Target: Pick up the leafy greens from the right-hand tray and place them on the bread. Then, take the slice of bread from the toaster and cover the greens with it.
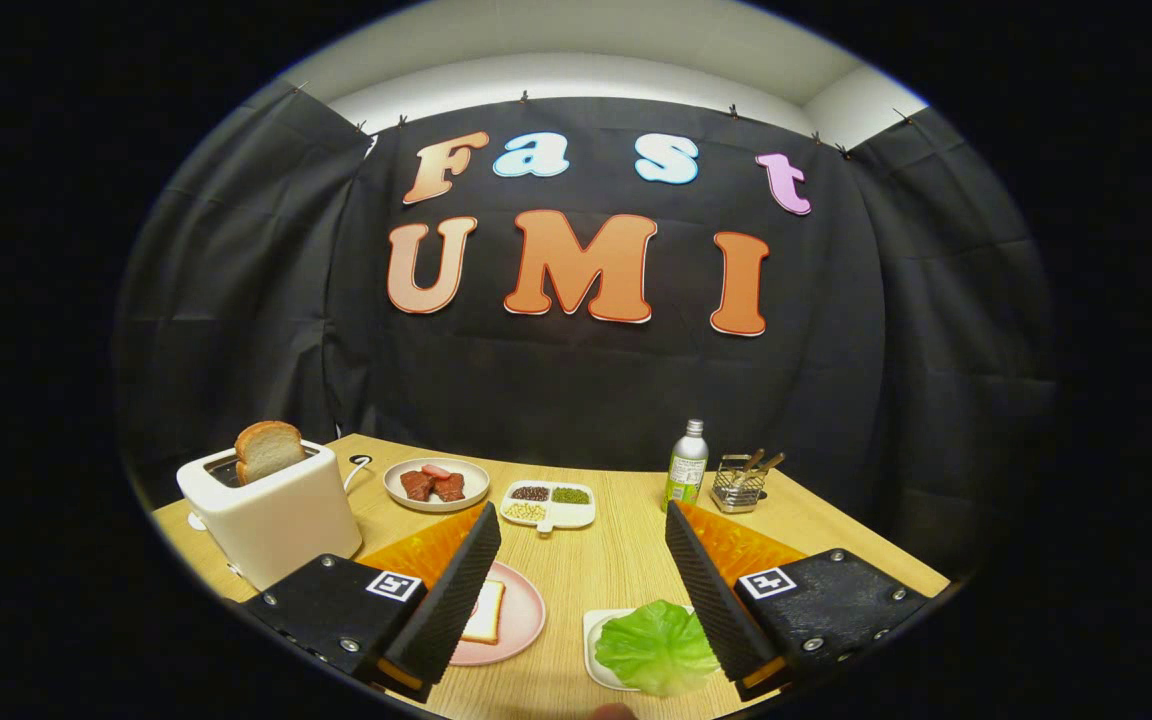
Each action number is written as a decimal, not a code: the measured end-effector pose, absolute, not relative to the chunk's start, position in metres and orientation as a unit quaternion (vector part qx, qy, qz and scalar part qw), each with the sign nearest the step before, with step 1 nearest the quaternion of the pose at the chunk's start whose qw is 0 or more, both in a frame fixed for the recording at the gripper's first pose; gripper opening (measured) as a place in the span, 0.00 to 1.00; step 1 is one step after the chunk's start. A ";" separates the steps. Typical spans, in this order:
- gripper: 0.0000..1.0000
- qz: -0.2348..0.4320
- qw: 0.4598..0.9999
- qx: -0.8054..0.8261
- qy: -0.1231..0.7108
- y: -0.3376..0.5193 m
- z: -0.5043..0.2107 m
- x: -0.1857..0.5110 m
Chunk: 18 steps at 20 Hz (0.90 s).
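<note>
Two fingers spread wide, gripper (584, 585) level above table, leafy greens (656, 648) beside the right finger

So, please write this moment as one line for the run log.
claw: open, empty, above table | greens: on right tray, untouched | bread on pink plate: bare | toaster slice: in toaster | stage: before pick

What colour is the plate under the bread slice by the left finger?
Pink. The plate shows in the gripper view, partly behind the open gripper's left finger.
</note>
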<state>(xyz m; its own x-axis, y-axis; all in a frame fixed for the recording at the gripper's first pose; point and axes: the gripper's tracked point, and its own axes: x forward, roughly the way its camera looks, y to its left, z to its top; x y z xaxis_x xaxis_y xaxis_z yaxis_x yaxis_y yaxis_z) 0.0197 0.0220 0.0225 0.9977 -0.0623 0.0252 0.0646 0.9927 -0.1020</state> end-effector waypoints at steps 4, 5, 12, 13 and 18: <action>0.99 -0.026 0.999 -0.045 0.000 0.032 0.015 0.027; 0.99 -0.020 0.999 -0.045 0.005 0.038 0.012 0.029; 0.99 -0.044 0.996 -0.056 0.052 0.019 -0.023 0.052; 0.99 -0.056 0.995 -0.054 0.063 0.010 -0.032 0.054; 0.99 -0.101 0.987 -0.049 0.113 -0.035 -0.070 0.054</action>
<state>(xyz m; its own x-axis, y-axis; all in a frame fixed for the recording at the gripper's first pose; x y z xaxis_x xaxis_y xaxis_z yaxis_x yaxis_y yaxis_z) 0.0536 -0.0350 -0.0701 0.9542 -0.2098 -0.2131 0.1877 0.9749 -0.1195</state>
